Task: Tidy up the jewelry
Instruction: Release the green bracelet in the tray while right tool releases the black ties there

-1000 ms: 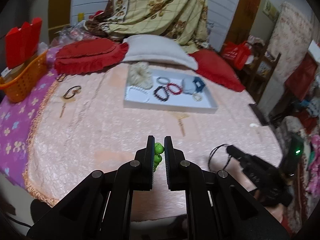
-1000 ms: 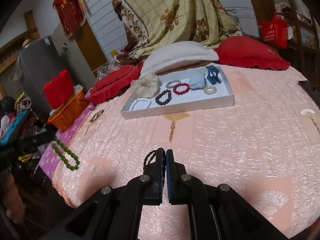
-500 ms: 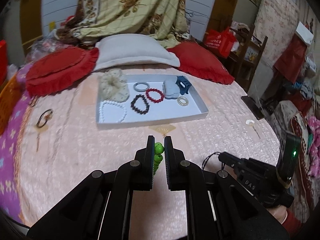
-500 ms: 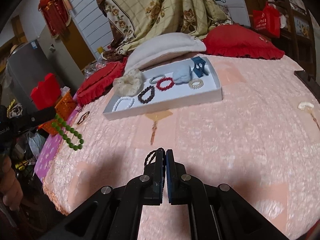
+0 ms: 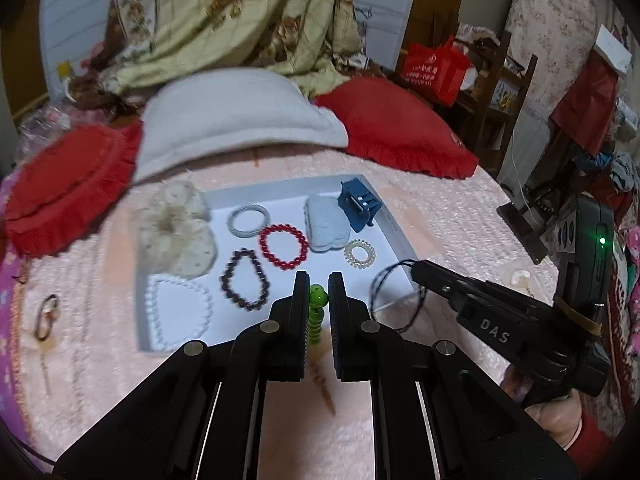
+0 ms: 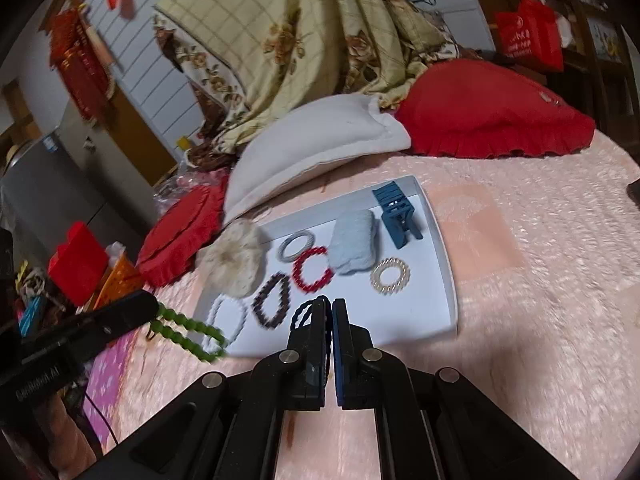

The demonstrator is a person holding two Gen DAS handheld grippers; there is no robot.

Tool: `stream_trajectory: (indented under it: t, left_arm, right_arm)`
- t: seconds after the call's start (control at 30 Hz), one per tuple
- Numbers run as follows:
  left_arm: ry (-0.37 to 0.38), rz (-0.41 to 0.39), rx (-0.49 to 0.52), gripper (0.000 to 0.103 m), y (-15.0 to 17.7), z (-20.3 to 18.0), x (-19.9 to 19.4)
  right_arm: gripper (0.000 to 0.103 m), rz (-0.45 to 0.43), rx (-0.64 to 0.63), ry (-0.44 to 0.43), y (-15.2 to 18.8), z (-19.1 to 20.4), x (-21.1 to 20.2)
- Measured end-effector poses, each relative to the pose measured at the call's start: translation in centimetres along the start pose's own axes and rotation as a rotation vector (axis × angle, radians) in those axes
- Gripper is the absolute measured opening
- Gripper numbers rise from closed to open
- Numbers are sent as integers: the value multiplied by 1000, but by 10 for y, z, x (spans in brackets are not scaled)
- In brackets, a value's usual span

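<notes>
Between the fingers of the left gripper a green bead bracelet is clenched, and it hangs down below the tips. The fingers of the right gripper are closed on a thin dark braided hair tie, whose loop sticks out to the left of the tips. Compared with a second ago, both grippers have come much closer to the white tray on the bed: then they were back over the near part of the pink bedspread, now their tips reach the tray's near edge, the left one toward the near left part and the right one by the near right corner. Nothing inside the tray has moved; the white bead bracelet, the dark red bracelet, the red bracelet, the scrunchie and the blue claw clip lie as before. I judge that the carrying is nearly done, and the next step is to lower both pieces onto free tray floor and release them.
</notes>
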State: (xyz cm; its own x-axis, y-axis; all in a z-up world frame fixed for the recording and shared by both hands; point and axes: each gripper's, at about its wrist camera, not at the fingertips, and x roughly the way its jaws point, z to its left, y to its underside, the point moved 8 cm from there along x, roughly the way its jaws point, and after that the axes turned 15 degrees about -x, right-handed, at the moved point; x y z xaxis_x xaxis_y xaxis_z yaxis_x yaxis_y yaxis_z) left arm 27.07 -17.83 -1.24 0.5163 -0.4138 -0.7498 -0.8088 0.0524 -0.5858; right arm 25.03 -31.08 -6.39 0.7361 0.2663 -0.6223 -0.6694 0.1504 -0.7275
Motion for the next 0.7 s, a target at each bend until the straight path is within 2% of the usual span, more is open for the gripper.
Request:
stream_trajectory:
  t: [0.1, 0.3, 0.57, 0.7]
  left_arm:
    - [-14, 67, -12, 8, 1, 4, 38]
    - [-86, 137, -27, 8, 12, 20, 90]
    - [-82, 207, -40, 8, 40, 30, 111]
    - [-83, 184, -47, 8, 46, 29, 106]
  right_arm:
    - [3, 28, 39, -2, 0, -13, 22]
    - [3, 93, 101, -14, 9, -30, 59]
    - [3, 131, 76, -22, 24, -26, 70]
    - [3, 141, 65, -27, 32, -25, 70]
